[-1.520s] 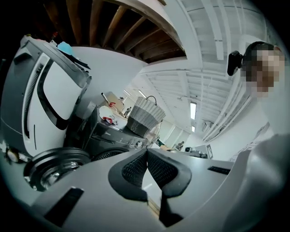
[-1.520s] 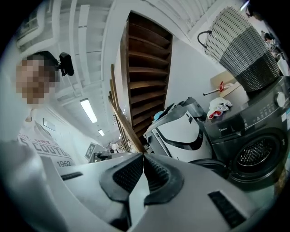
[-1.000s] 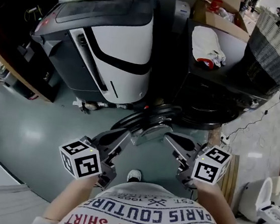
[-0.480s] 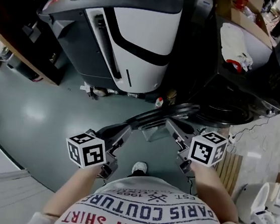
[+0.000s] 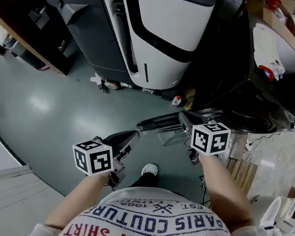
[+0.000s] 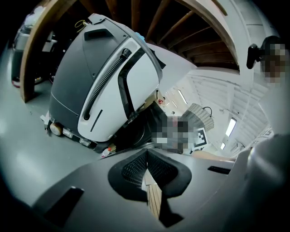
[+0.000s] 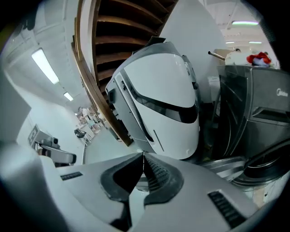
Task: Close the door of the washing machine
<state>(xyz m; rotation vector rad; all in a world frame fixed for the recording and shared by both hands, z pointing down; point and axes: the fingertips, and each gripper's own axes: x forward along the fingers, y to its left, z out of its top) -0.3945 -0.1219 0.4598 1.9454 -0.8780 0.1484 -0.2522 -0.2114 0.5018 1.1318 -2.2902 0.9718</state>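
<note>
Grey-green smooth floor [image 5: 37, 106] fills the near and left part of the scene. One dark washing machine [image 5: 246, 95] stands at the right. Its one round door [image 5: 160, 123] is swung out toward the person and shows edge-on as a dark strip left of the drum opening. One white cloth [image 5: 266, 41] with red at its near end lies on top of the washer.

Two grippers are in play, each carrying one marker cube. The left gripper [image 6: 146, 153] sits near and left, well apart from the door, with its cube [image 5: 93, 158] just above the person's forearm. Its jaws are pressed together at the tips, and nothing is held between them. The right gripper [image 7: 143, 155] is farther and to the right, just beside the door's right end, with its cube [image 5: 210, 138] covering most of its body. Its jaws are likewise closed tip to tip and hold nothing. I cannot tell whether it touches the door.

One big grey-and-white machine [image 5: 164, 26] stands far, immediately left of the washer, crowding the space where the door swings. One small bottle [image 5: 177, 100] with a red cap lies on the floor between that machine and the door. One white shoe [image 5: 150, 169] shows near, between the two arms. One slatted wooden board [image 5: 241, 168] lies near the washer's foot at the right. A wooden counter edge [image 5: 33, 47] runs along the far left.
</note>
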